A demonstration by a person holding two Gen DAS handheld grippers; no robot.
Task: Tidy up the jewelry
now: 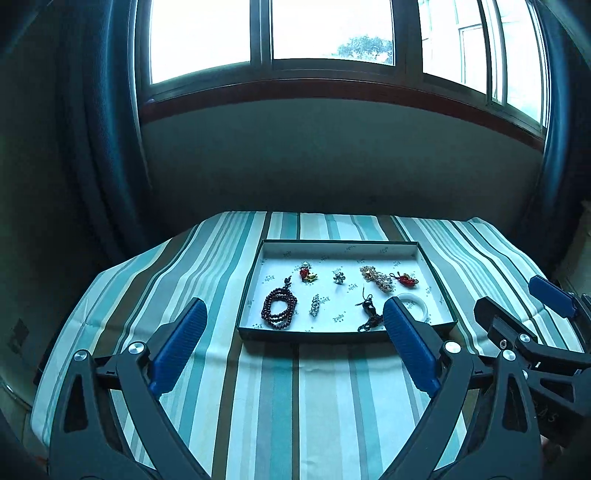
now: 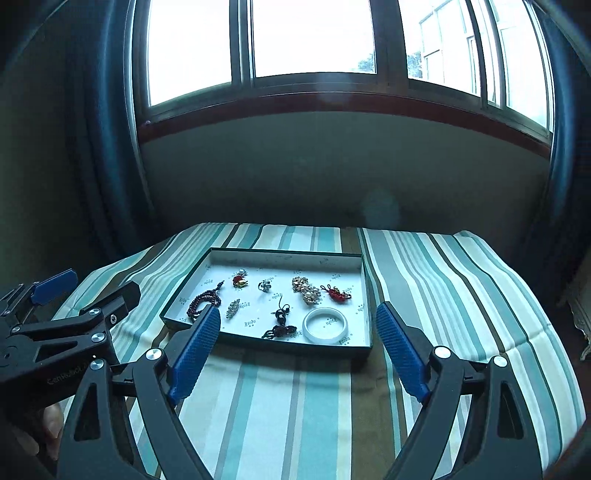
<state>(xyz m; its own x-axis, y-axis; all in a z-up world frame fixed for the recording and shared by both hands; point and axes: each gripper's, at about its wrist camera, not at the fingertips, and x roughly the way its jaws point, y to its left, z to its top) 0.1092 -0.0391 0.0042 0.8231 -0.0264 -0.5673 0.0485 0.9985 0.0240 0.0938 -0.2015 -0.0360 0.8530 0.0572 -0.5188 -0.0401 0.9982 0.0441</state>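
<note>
1. We held both tools back from the work, raised over the near part of the striped tablecloth (image 1: 295,406). The left gripper (image 1: 291,332) had its blue pads spread wide with nothing between them, and the right gripper (image 2: 295,332) stood equally wide and empty.
2. The jewelry lay inside a shallow box tray (image 2: 364,295) near the middle of the table, and every piece we could see was already within its walls.
3. The pieces sat apart from one another in two loose rows, which we judged was the point of the layout: each could be picked out without tangling.
4. In the near row lay the dark bead bracelet (image 1: 277,312), a small silver brooch (image 1: 314,305), a black corded pendant (image 2: 281,321) and a white bangle (image 2: 325,325).
5. In the far row lay a red ornament (image 1: 306,275), a small silver flower piece (image 1: 338,277), a pile of gold chain (image 2: 306,290) and a red knotted charm (image 2: 336,293).
6. We judged the sorting to be at or near its end, since no piece lay on the cloth.
7. Behind the table we saw a wall under a wide window (image 1: 332,33), with dark curtains (image 1: 92,129) at the sides.
8. Nothing stood between the tools and the tray; only its low rim would hinder a flat reach.
</note>
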